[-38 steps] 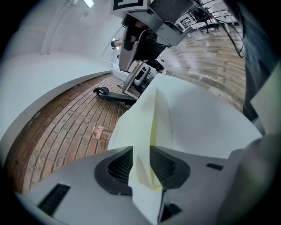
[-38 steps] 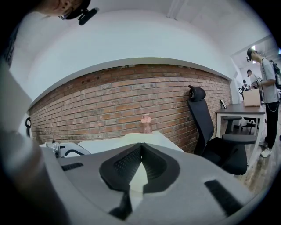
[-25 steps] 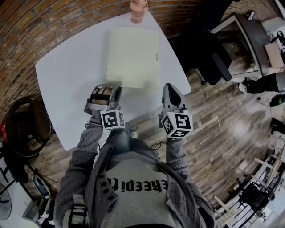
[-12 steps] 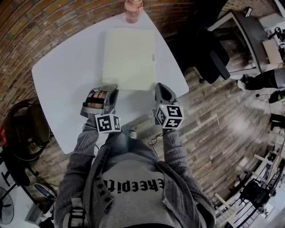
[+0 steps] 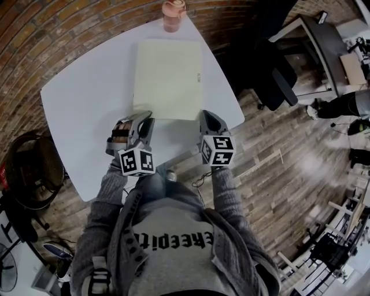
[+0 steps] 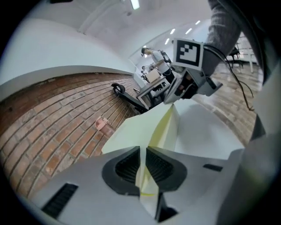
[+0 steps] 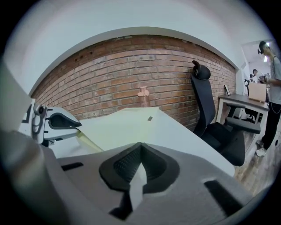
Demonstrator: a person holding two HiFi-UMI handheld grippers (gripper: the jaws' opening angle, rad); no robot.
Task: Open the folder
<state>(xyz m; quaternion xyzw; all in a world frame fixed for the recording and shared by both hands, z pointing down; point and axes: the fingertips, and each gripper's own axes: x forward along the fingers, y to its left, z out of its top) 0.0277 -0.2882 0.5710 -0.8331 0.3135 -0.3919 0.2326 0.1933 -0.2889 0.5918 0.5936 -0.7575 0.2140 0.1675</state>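
Observation:
A pale yellow folder (image 5: 167, 78) lies flat on the white table (image 5: 87, 98). Both grippers are at its near edge. My left gripper (image 5: 140, 117) is at the near left corner, its jaws shut on the cover's edge, a pale sheet (image 6: 142, 171) pinched between the pads. The cover (image 6: 145, 127) rises slightly there and shows its yellow underside (image 6: 169, 127). My right gripper (image 5: 206, 117) is at the near right corner, jaws shut with a pale strip of the folder (image 7: 137, 184) between them. Each gripper shows in the other's view: the right gripper (image 6: 178, 99) and the left gripper (image 7: 78, 126).
A pink bottle (image 5: 173, 14) stands beyond the folder's far edge, by the brick wall. A black office chair (image 5: 277, 75) sits right of the table, with a desk (image 5: 324, 40) behind it. A person (image 7: 272, 88) stands at the far right. The near table edge is just below the grippers.
Both grippers moved forward to the folder's near edge. The right one shifted left onto the near right corner. The left one closed in on the near left corner.

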